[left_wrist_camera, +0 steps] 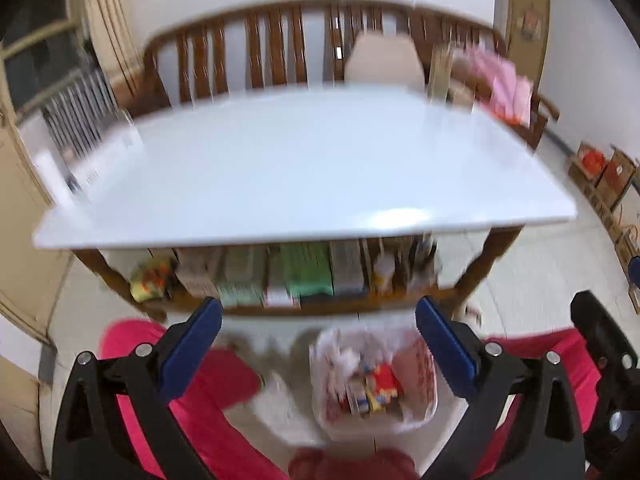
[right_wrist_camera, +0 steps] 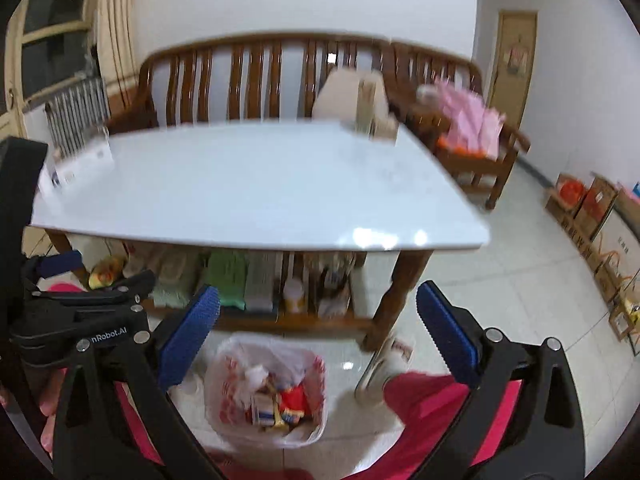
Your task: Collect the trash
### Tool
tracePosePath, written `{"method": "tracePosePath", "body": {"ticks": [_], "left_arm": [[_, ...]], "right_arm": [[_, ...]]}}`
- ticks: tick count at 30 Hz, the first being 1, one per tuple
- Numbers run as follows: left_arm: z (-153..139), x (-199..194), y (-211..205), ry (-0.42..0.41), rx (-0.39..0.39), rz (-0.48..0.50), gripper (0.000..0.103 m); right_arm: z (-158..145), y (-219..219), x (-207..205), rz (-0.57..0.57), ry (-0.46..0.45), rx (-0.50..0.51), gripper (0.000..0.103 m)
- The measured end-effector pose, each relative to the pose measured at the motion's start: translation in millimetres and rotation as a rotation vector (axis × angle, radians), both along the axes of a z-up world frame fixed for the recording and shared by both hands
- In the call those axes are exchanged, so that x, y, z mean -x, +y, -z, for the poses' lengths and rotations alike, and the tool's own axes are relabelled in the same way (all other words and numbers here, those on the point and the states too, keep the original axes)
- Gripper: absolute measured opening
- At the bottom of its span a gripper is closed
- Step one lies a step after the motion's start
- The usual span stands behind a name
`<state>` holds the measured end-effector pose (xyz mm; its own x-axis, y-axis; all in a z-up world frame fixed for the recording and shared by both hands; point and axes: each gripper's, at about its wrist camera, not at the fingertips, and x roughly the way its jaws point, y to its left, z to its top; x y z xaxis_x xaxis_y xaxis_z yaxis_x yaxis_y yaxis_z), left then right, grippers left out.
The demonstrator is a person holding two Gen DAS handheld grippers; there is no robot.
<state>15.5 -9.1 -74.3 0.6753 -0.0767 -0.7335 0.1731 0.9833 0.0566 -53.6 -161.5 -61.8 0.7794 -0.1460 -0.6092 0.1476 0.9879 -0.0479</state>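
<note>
Left gripper: jaws spread as wide as they go, nothing between the blue pads; it looks down past the table edge at the floor.
Box at table's left edge: a whitish box, too blurred to say whether it is trash or something kept.
Table: white top, bare across its middle and front; no loose litter shows on it.
Lower shelf: packed with packets and a bottle that look stored, not thrown away.
Trash bag: on the tiled floor just in front of the table, between the person's pink-clad legs; mouth open and upright.
Bag's look: thin white plastic with red print, sagging at the rim, holding crumpled paper, small cartons and a red wrapper.
Right gripper: jaws wide apart too, empty.
Progress: collecting appears nearly or fully done, since the trash sits in the bag and both grippers are free; what may be left is closing or carrying off the bag.
</note>
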Motion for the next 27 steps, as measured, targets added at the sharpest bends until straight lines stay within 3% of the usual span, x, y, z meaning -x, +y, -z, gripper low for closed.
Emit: {"method": "tracePosePath", "body": {"ticks": [5, 10, 17, 23, 27], "left_arm": [[-49, 24, 0, -0.132, 0.031, -0.002, 0.095], [-78, 43, 3, -0.201, 0.058, -0.007, 0.095], [-95, 68, -3, -0.271, 0.021, -0.001, 0.095], [-96, 75, 0, -0.248, 0.073, 0.004, 0.095], [-96, 76, -1, -0.249, 0.052, -0.004, 0.095]], "right_arm": [[-45, 3, 31, 0.058, -0.132, 0.042, 0.096], [-74, 1, 53, 0.105, -0.218, 0.051, 0.096], [-88, 3, 73, 0.132, -0.260, 0.059, 0.096], [-90, -3, 78, 0.146, -0.248, 0.030, 0.096], [-88, -3, 76, 0.151, -0.234, 0.027, 0.096]]}}
